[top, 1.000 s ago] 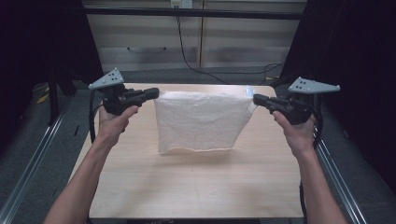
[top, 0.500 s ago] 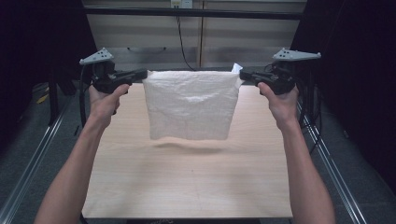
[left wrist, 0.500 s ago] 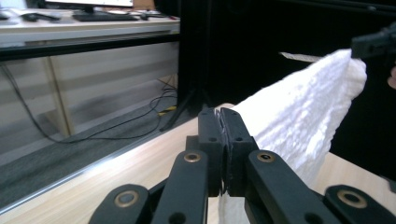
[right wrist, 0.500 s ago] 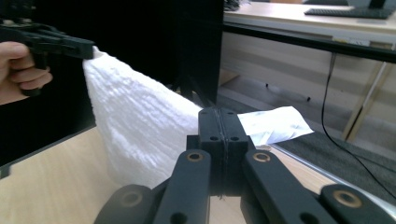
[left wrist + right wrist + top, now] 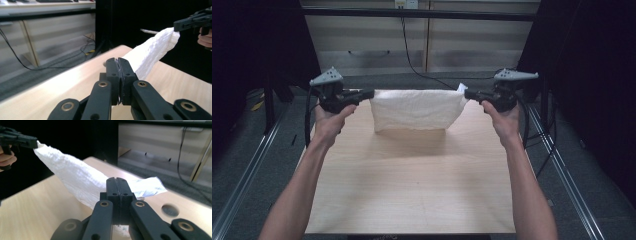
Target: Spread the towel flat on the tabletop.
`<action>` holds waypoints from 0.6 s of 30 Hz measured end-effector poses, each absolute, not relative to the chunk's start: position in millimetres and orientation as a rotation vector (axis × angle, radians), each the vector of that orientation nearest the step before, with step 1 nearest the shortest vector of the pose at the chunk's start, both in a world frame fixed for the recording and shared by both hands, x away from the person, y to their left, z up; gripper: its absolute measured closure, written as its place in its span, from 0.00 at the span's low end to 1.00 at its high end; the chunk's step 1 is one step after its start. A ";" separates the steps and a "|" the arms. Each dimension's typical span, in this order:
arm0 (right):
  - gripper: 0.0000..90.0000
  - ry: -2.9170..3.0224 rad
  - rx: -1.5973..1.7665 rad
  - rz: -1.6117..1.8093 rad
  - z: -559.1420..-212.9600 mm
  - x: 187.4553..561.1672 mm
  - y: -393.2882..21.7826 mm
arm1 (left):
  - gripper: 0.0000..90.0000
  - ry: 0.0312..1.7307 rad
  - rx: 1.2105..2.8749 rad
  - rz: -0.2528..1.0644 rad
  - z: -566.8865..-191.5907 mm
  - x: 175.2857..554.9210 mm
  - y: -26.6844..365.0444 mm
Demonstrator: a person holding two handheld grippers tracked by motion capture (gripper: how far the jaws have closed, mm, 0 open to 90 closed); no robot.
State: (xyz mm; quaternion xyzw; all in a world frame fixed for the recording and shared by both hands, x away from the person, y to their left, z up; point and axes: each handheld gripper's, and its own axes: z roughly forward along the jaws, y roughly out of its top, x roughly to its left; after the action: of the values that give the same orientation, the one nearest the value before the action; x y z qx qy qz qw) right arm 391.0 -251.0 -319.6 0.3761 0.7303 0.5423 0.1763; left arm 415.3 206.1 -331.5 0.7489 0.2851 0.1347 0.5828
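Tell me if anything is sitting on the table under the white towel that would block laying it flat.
Nothing visible does. The white towel hangs stretched between the left tool and right tool, both shut on its top corners, and the wooden table below and in front is bare.

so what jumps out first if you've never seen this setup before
The white towel stretched in the air over the far end of the wooden table, hanging between the two grippers. The left gripper pinches its left top corner and the right gripper its right one, jaws closed on the cloth in both gripper views. Next come the person's bare forearms reaching in from the bottom of the high view.
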 end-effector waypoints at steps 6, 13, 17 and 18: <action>1.00 2.121 1.083 1.543 -360.3 367.2 -253.0 | 0.98 0.682 1.753 0.254 -368.5 399.5 210.3; 1.00 2.194 1.066 1.531 -391.8 342.2 -249.5 | 0.98 0.712 1.782 0.203 -402.5 378.2 216.8; 1.00 2.230 1.066 1.521 -402.9 330.1 -249.2 | 0.98 0.727 1.805 0.198 -415.1 367.7 221.3; 1.00 2.239 1.061 1.509 -404.2 327.7 -248.4 | 0.98 0.725 1.818 0.196 -418.5 364.2 221.7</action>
State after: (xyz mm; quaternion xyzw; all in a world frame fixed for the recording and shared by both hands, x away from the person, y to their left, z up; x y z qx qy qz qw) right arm 327.7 -248.4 -404.2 0.3632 0.7662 0.5164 0.1198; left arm 364.2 221.7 -418.5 0.7692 0.3070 0.0829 0.5542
